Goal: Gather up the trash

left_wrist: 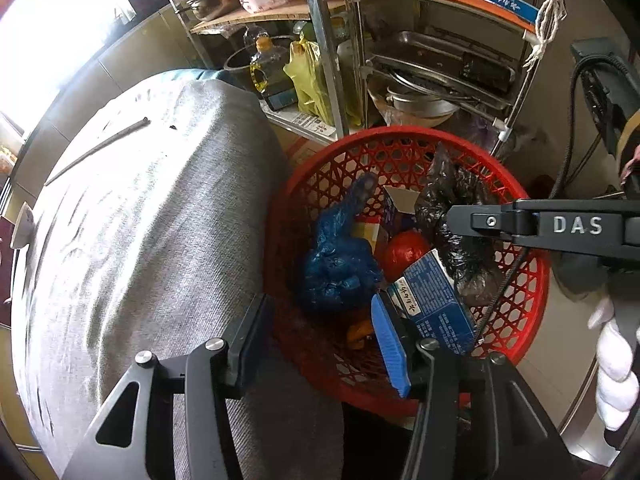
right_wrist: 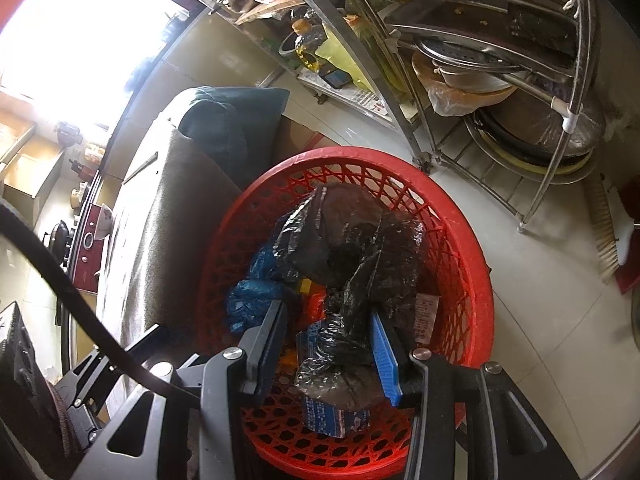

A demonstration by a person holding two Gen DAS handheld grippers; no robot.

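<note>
A round red plastic lattice basket (right_wrist: 476, 280) on the floor beside a grey fabric cushion (left_wrist: 160, 220) holds one crumpled black plastic bag (right_wrist: 352, 248), one blue plastic bag (left_wrist: 336, 264), one red ball-like item (left_wrist: 406, 254) and a blue printed carton (left_wrist: 436, 304), partly buried. The left gripper (left_wrist: 324, 344) and the right gripper (right_wrist: 332, 344) both hover spread above it, holding nothing.

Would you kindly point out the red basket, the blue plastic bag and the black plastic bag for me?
red basket (right_wrist: 476, 280): right wrist view, on its right rim.
blue plastic bag (left_wrist: 336, 264): left wrist view, on its crumpled middle.
black plastic bag (right_wrist: 352, 240): right wrist view, on its bulging upper part.
</note>
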